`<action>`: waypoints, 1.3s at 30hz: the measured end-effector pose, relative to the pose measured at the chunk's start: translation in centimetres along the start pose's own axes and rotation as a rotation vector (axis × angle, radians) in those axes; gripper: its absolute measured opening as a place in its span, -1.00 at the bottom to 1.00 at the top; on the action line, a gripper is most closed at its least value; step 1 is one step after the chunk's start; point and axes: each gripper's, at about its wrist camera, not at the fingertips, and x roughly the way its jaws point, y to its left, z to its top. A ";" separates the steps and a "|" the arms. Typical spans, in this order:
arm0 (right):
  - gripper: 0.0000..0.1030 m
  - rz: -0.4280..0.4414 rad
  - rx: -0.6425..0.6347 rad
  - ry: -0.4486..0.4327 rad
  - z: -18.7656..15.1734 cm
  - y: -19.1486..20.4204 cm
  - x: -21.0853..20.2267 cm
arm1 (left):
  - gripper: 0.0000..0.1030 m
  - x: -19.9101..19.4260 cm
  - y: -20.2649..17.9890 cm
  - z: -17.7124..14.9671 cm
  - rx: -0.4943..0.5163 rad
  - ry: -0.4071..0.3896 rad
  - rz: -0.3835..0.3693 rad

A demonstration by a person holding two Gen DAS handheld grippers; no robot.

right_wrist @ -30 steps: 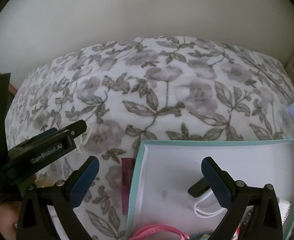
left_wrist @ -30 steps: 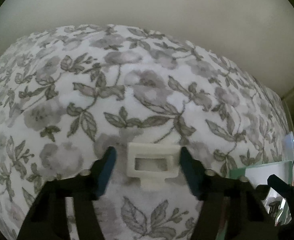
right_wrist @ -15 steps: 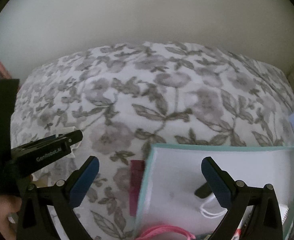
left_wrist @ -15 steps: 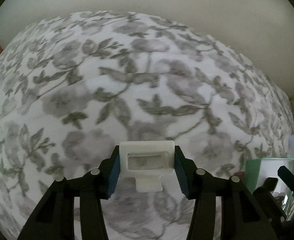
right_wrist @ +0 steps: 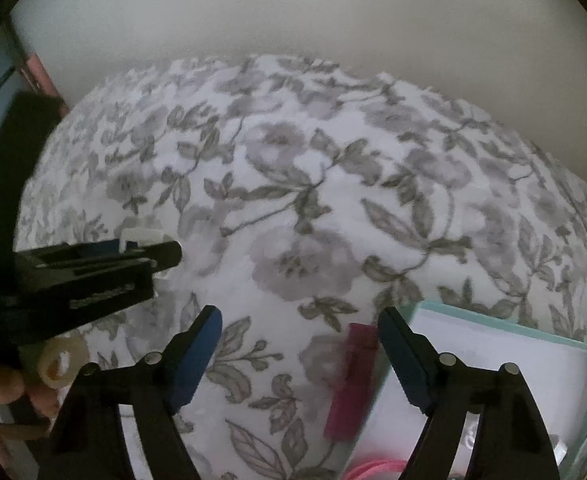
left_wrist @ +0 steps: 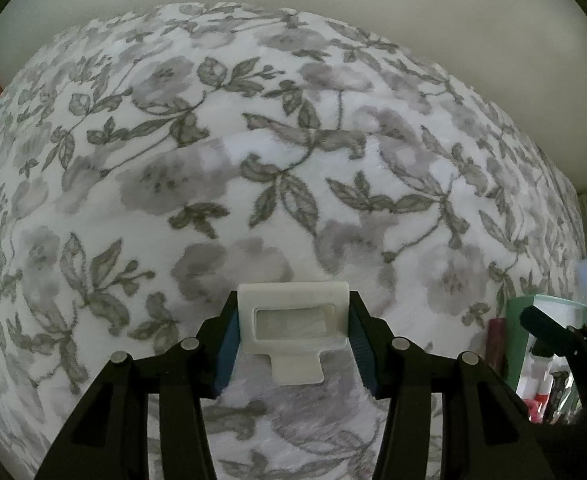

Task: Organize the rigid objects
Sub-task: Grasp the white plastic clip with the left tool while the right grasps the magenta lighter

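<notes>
White plastic clip [left_wrist: 293,322] clamped between left gripper [left_wrist: 293,336] pads above floral bedspread [left_wrist: 253,160], pickup looks done; next carry to teal-rimmed box [right_wrist: 493,324], right gripper [right_wrist: 299,354] open, empty.

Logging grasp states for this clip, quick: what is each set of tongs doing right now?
Left tongs: closed on the white plastic clip, lifted off the floral cloth.
Right tongs: open, holding nothing.

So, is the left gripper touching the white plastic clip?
Touching. The left wrist view shows the left gripper pressing both blue pads against the sides of the white plastic clip.
</notes>
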 end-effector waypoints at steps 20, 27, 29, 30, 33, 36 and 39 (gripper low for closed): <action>0.58 -0.096 0.004 0.134 0.7 0.6 3.8 | 0.01 -0.8 1.9 -0.3 -0.030 0.005 -0.055; 0.59 -0.027 0.031 0.155 0.8 0.3 3.8 | 0.01 -0.6 1.9 0.0 -0.037 0.006 -0.064; 0.59 0.035 0.049 0.160 0.6 0.2 3.4 | 0.01 -0.7 1.9 0.0 -0.036 0.007 -0.062; 0.54 0.056 0.052 0.161 0.2 0.2 3.2 | 0.01 -0.7 1.9 0.0 -0.035 0.007 -0.061; 0.37 0.095 0.064 0.169 0.0 0.0 2.7 | 0.01 -0.7 1.8 0.0 -0.031 0.009 -0.057; 0.34 -0.006 0.032 0.145 0.0 -0.3 2.1 | 0.01 -0.6 1.6 0.0 -0.023 0.009 -0.053; 0.18 -0.020 0.033 0.178 -0.2 -0.3 2.8 | 0.01 -0.5 1.4 0.0 -0.012 0.010 -0.046</action>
